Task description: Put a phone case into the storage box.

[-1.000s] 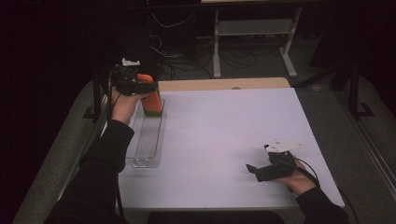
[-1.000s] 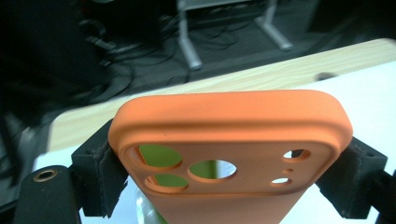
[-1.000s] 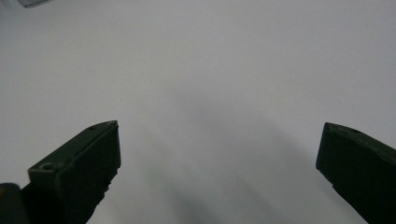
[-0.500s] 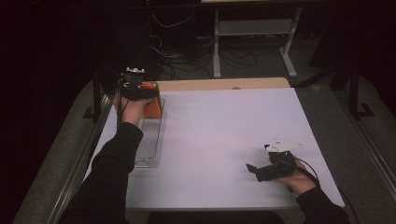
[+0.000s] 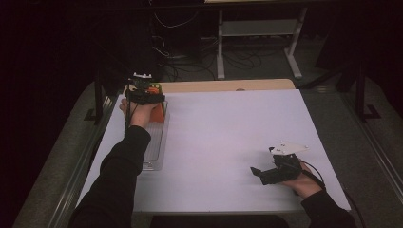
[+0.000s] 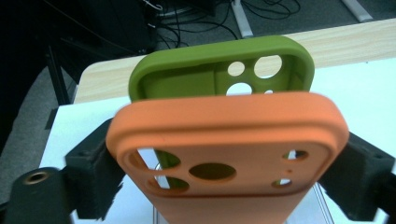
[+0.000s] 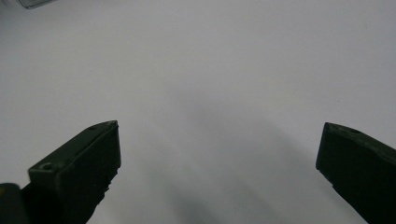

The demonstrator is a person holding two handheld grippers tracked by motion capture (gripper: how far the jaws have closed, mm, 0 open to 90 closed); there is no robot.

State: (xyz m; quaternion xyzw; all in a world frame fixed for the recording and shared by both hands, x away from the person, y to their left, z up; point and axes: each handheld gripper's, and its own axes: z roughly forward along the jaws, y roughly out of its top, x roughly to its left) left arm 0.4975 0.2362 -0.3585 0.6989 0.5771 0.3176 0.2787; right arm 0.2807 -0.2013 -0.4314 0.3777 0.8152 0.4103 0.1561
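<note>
The left gripper (image 5: 145,95) has the orange phone case (image 6: 226,154) between its fingers, which have just been easing apart, at the far end of the clear tray (image 5: 157,142), right behind the green case (image 6: 219,70) standing there. I'd seat it upright in its slot before letting go fully. The right gripper (image 5: 266,173) rests on the table (image 5: 228,123), fingers spread wide.

A white desk (image 5: 228,137) with a wooden far edge carries a clear plastic tray (image 5: 154,142) lying lengthwise directly under the left tongs (image 5: 145,92), well apart from the right tongs (image 5: 256,172), which hover over bare surface.
</note>
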